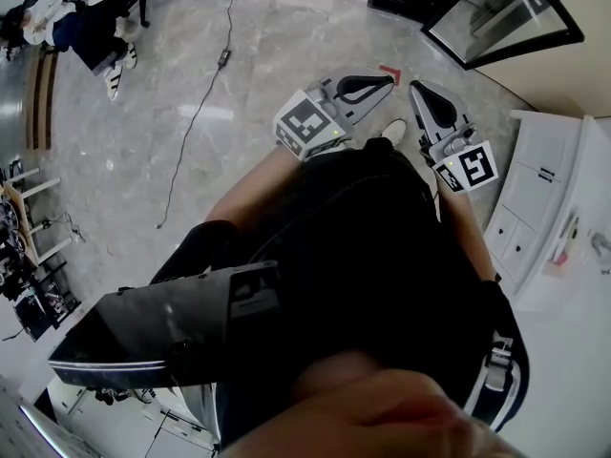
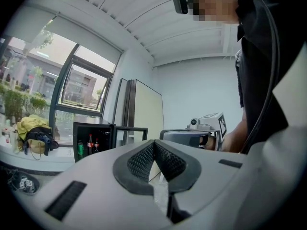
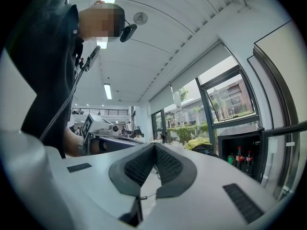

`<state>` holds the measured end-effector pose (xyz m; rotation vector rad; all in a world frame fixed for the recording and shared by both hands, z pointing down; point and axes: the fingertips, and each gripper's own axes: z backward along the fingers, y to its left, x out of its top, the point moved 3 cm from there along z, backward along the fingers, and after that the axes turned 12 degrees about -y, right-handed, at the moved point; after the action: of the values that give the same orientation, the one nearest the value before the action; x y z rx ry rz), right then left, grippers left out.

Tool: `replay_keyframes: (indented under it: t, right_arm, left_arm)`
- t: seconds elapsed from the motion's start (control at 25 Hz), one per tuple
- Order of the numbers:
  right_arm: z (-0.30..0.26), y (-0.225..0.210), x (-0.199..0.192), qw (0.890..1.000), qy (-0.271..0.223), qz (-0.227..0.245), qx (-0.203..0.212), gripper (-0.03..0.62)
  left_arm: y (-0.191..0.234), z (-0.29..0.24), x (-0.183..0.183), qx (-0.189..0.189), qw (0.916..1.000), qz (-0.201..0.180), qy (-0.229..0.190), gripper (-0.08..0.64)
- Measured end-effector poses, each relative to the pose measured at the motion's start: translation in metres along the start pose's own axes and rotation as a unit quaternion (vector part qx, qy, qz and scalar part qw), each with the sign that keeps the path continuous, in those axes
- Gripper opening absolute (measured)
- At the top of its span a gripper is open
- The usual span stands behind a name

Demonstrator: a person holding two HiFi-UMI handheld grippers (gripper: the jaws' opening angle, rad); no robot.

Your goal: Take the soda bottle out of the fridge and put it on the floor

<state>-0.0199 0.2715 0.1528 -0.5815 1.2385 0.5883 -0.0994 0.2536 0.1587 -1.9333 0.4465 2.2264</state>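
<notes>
A small black fridge (image 2: 92, 137) stands open below the window, some way off from both grippers. Inside it are two cola bottles (image 2: 89, 144) with red labels, and a green can (image 2: 80, 149) to their left. The right gripper view shows the same fridge (image 3: 256, 150) and bottles (image 3: 239, 159) at its right edge. My left gripper (image 2: 154, 143) is shut with nothing in it, and so is my right gripper (image 3: 154, 145). In the head view both grippers are held close together in front of the body, the left gripper (image 1: 382, 82) beside the right gripper (image 1: 420, 92), above the marble floor (image 1: 239, 84).
A black-framed glass panel (image 1: 506, 17) lies at the head view's top right. A white cabinet (image 1: 544, 198) stands at the right, a cable (image 1: 196, 113) runs across the floor, and a seated person (image 1: 76, 27) is at the far left. A yellow bundle (image 2: 31, 128) sits by the window.
</notes>
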Motion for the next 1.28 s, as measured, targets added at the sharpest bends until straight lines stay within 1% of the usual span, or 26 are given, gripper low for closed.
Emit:
replay_keyframes:
  t: [0.24, 0.44, 0.68, 0.92, 1.08, 1.28]
  right_arm:
    - [0.007, -0.053, 0.004, 1.000, -0.006, -0.006, 0.005, 0.012]
    - [0.012, -0.095, 0.008, 1.000, -0.007, -0.014, 0.017, 0.012]
    - [0.031, -0.140, 0.011, 0.999, -0.007, -0.031, 0.029, 0.012]
    - [0.039, -0.167, 0.012, 0.999, -0.010, -0.038, 0.036, 0.012]
    - [0.041, -0.182, 0.013, 0.999, -0.011, -0.038, 0.034, 0.012]
    - [0.035, -0.198, 0.006, 0.999, -0.007, -0.041, 0.027, 0.012]
  left_arm:
    - [0.014, -0.053, -0.003, 0.002, 1.0000, -0.003, 0.005, 0.005]
    - [0.031, -0.093, -0.005, 0.014, 0.9998, -0.006, 0.014, 0.005]
    - [0.035, -0.140, -0.007, 0.031, 0.9990, -0.020, 0.025, 0.005]
    - [0.037, -0.167, -0.014, 0.045, 0.9984, -0.012, 0.030, 0.005]
    - [0.040, -0.181, -0.019, 0.043, 0.9984, -0.011, 0.035, 0.005]
    - [0.054, -0.190, -0.024, 0.040, 0.9985, -0.007, 0.038, 0.005]
